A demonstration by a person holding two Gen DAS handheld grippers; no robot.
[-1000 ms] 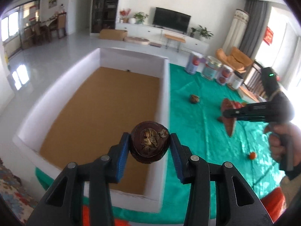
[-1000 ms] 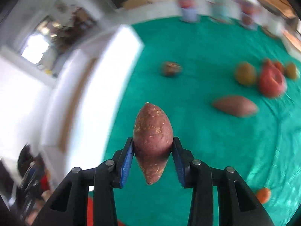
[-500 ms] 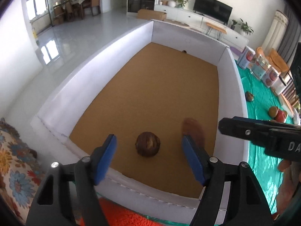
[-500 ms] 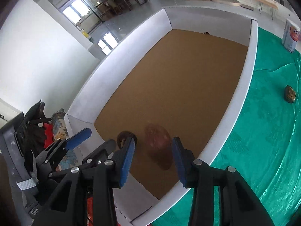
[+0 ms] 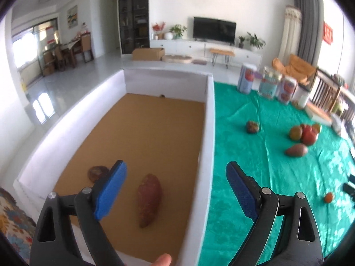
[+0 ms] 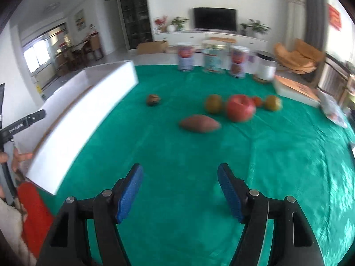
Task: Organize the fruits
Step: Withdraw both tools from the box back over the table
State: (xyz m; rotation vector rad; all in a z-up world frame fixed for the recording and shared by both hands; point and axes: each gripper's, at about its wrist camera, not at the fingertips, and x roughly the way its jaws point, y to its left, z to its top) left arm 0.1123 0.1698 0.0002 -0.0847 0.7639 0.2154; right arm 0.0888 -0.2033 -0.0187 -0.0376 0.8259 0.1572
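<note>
My left gripper [image 5: 176, 190] is open and empty above the near end of the white-walled box [image 5: 208, 119]. A sweet potato [image 5: 149, 199] and a dark round fruit [image 5: 96, 173] lie on the box's brown floor. My right gripper [image 6: 180, 190] is open and empty above the green cloth [image 6: 199, 155]. On the cloth lie a second sweet potato [image 6: 199, 123], a red apple [image 6: 240, 107], a dark round fruit [image 6: 153, 99], two green-brown fruits [image 6: 213, 103] and a small orange fruit [image 5: 328, 197]. The box [image 6: 88, 106] stands to the right gripper's left.
Several tins [image 6: 213, 59] and a white container [image 6: 265, 67] stand at the cloth's far edge. A flat box [image 6: 297, 88] lies at the far right. The left gripper's tip [image 6: 22, 122] shows at the right wrist view's left edge. A red cloth [image 6: 33, 210] lies at the near left.
Both grippers let go of their loads: the dark fruit and the sweet potato now lie in the box. The right gripper has swung away over the green cloth; the left has pulled back and tilted up.
</note>
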